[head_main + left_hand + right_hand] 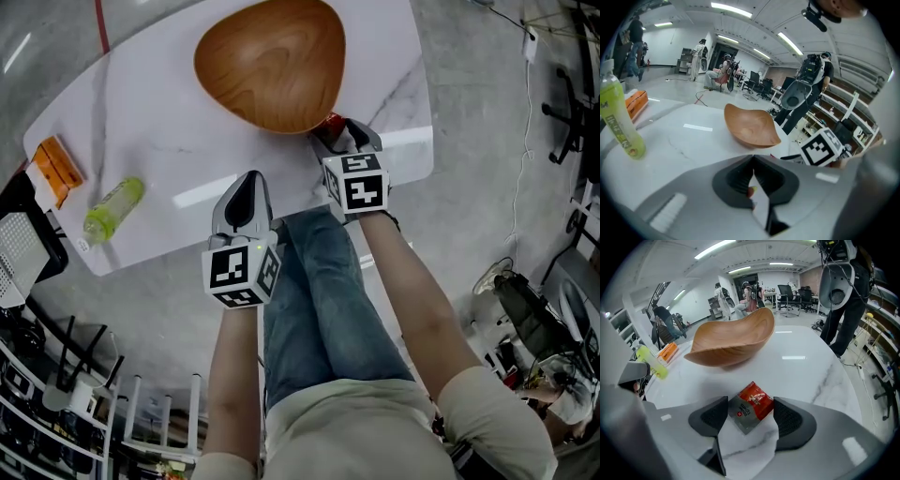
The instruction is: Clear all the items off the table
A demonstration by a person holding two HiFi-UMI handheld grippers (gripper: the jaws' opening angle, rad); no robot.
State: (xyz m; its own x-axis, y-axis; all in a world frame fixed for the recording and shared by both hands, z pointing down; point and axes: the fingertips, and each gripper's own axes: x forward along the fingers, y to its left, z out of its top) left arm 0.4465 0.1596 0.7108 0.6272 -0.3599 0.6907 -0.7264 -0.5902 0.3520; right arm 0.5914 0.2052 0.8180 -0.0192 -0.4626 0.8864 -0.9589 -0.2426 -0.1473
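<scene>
A white marble table (159, 112) holds a wooden bowl (272, 61), a green bottle (112, 208) lying near the left edge, and an orange packet (58, 164) at the far left corner. A red and silver sachet (751, 412) lies flat on the table just in front of the bowl (731, 341). My right gripper (751, 417) is open, one jaw on each side of the sachet. My left gripper (753, 161) is shut with nothing in it and hovers over the near table edge (251, 183), well right of the bottle (618, 119).
The table's near edge runs just under both grippers, with the person's legs below it. A shelf rack (28, 253) stands left of the table. Several people and office chairs (754, 82) are far behind. Another person (843, 291) stands past the table's right side.
</scene>
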